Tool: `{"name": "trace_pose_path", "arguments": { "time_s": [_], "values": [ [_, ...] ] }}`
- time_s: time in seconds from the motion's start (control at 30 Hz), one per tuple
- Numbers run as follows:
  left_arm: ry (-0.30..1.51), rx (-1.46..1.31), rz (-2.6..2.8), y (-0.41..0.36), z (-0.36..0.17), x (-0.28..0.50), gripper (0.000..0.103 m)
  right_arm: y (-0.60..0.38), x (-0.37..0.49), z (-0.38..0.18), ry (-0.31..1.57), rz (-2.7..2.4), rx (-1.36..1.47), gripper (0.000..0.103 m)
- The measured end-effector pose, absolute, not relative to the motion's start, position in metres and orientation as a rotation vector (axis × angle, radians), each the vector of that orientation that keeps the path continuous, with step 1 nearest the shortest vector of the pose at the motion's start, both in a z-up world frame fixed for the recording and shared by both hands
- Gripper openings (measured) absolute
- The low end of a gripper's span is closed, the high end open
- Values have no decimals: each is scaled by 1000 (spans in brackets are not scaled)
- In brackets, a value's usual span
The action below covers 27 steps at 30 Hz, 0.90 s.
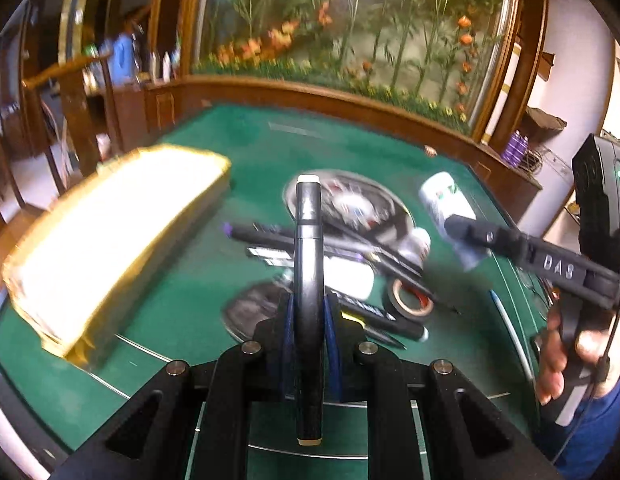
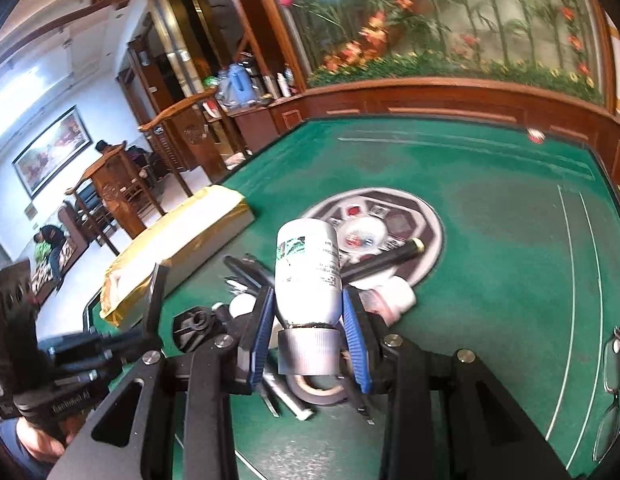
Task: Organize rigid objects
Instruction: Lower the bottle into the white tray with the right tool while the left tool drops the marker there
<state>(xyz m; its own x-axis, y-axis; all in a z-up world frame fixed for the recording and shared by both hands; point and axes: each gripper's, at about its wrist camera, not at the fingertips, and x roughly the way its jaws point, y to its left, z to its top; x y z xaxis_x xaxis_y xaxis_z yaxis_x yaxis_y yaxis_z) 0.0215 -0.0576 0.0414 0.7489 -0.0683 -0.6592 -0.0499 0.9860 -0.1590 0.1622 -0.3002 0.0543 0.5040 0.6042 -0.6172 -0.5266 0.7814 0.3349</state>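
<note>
Marker (image 1: 308,280), black with a white cap, sits dead center of the left wrist frame, clamped in the left gripper (image 1: 308,320) above the pile of pens (image 1: 350,248) on the green table (image 1: 189,300). Right gripper (image 2: 310,320) is pinched tight on a white bottle (image 2: 307,272), mid-frame in its own view. Gold-wrapped box (image 1: 109,240) sits left.
</note>
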Motion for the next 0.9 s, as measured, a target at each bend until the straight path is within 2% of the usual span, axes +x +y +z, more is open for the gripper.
{"name": "trace_pose_path", "arguments": {
  "time_s": [0.23,0.9],
  "values": [
    [641,-143,50,-32,54,8,15,-271,142,63,738,762,74,33],
    [595,-189,247,100,58,17,15,-110,138,85,858,934,9,34]
  ]
}}
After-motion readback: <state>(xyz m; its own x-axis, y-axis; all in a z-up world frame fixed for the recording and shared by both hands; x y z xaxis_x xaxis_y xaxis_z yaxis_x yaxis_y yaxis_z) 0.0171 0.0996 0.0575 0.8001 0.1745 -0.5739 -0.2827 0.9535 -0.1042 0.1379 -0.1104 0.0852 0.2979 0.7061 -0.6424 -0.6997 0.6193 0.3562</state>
